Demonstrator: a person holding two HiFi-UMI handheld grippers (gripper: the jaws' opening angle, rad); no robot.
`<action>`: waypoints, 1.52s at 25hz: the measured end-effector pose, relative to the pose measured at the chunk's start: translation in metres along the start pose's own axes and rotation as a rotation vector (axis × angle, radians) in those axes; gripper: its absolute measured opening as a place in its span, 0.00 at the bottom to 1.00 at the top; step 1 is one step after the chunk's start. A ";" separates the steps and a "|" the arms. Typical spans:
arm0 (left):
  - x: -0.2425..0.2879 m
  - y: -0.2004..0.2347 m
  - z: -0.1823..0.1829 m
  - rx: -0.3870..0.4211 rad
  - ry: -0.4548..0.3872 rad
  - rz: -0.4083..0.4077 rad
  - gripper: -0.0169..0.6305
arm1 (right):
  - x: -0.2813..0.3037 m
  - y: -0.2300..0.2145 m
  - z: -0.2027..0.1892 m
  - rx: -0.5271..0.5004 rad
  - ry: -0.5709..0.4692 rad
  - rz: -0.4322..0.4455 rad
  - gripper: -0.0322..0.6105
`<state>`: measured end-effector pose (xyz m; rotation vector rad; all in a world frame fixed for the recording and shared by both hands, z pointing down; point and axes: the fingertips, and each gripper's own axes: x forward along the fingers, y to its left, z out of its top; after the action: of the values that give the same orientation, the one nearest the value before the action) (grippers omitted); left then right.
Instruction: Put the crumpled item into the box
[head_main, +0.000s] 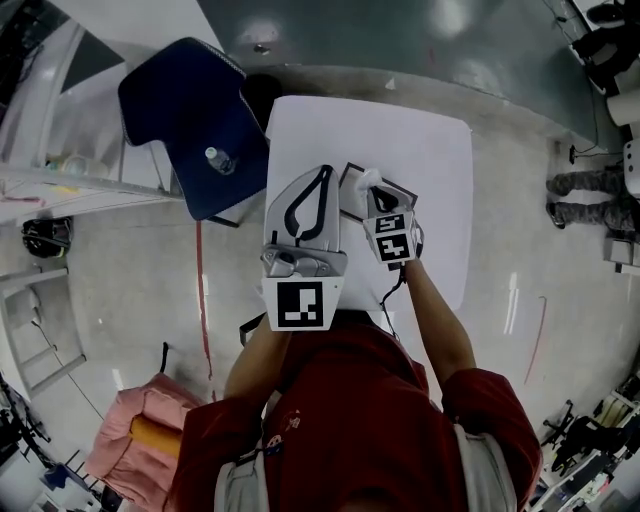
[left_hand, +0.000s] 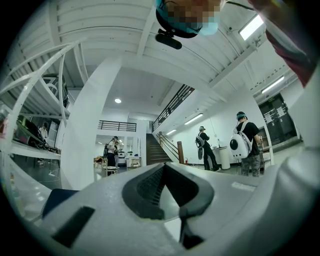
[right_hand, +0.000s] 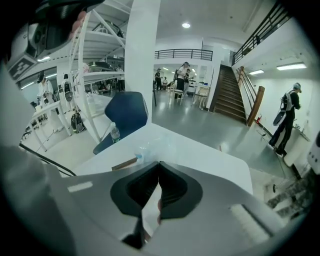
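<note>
A crumpled clear plastic item (right_hand: 152, 148) sticks out just past the tips of my right gripper (right_hand: 160, 164), whose jaws are closed on it. In the head view that right gripper (head_main: 372, 184) hangs low over a small dark open box (head_main: 348, 180) on the white table (head_main: 425, 160). The box's brown edge (right_hand: 125, 163) shows just left of the jaws. My left gripper (head_main: 326, 171) is raised high toward my head, beside the right one. In its own view the left gripper (left_hand: 163, 166) points out at the hall, tips together with nothing between them.
A blue chair (head_main: 190, 110) stands at the table's far left corner with a water bottle (head_main: 220, 160) on its seat. A pink bag (head_main: 140, 430) lies on the floor by my left side. Metal racks (right_hand: 85, 95) line the left, and people stand far off.
</note>
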<state>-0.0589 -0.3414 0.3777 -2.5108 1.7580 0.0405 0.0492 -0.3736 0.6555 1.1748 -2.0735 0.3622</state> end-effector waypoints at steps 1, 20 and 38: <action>0.000 0.002 -0.001 -0.009 -0.001 0.005 0.03 | 0.004 0.001 -0.004 -0.004 0.019 0.005 0.06; 0.003 0.026 -0.030 -0.023 0.066 0.024 0.03 | 0.077 0.018 -0.061 -0.070 0.346 0.107 0.06; 0.001 0.031 -0.034 -0.025 0.080 0.029 0.03 | 0.095 0.021 -0.079 -0.055 0.451 0.138 0.07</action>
<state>-0.0879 -0.3557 0.4101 -2.5386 1.8343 -0.0369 0.0358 -0.3782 0.7800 0.8272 -1.7568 0.5742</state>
